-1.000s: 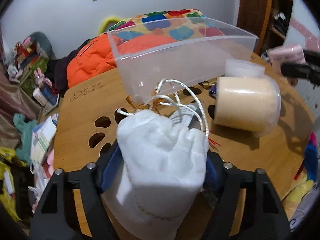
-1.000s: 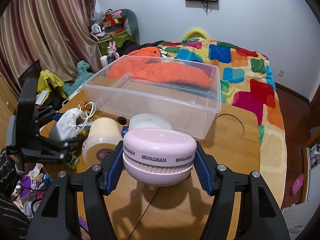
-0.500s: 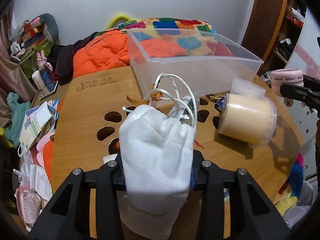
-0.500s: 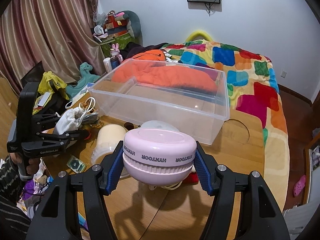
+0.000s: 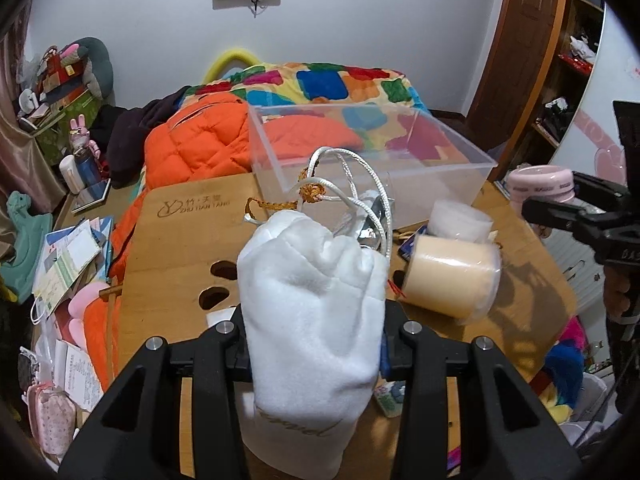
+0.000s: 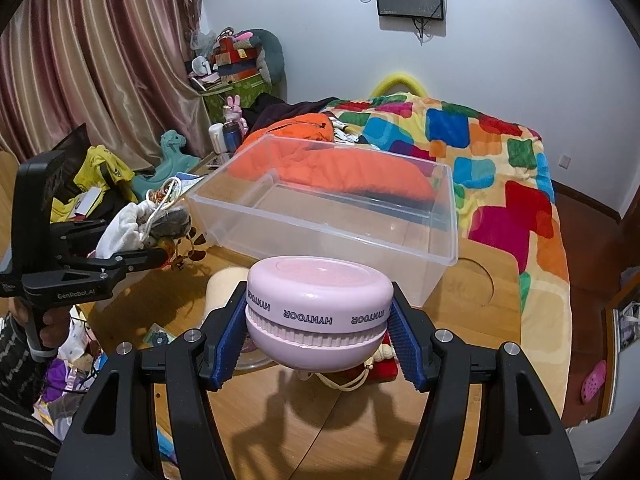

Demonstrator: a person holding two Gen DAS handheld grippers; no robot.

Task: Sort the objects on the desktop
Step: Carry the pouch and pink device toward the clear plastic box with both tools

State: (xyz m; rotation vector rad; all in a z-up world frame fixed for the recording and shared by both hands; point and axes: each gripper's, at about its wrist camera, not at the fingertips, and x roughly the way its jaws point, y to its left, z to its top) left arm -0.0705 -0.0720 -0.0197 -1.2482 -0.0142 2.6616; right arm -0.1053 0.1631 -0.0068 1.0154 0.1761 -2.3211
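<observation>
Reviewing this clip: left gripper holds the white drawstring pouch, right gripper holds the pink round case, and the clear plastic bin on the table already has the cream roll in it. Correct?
Not quite. The clear bin is empty, as the right wrist view shows; the cream roll lies on the table in front of it. The left gripper does hold the white pouch, the right gripper the pink case.

Bamboo table (image 5: 188, 240) with oval cutouts is carrying a clear plastic bin (image 5: 440, 184) at the back. In front of it, a cream roll (image 5: 452, 276) lies on its side, with a small frosted cup (image 5: 460, 220) just behind.
</observation>
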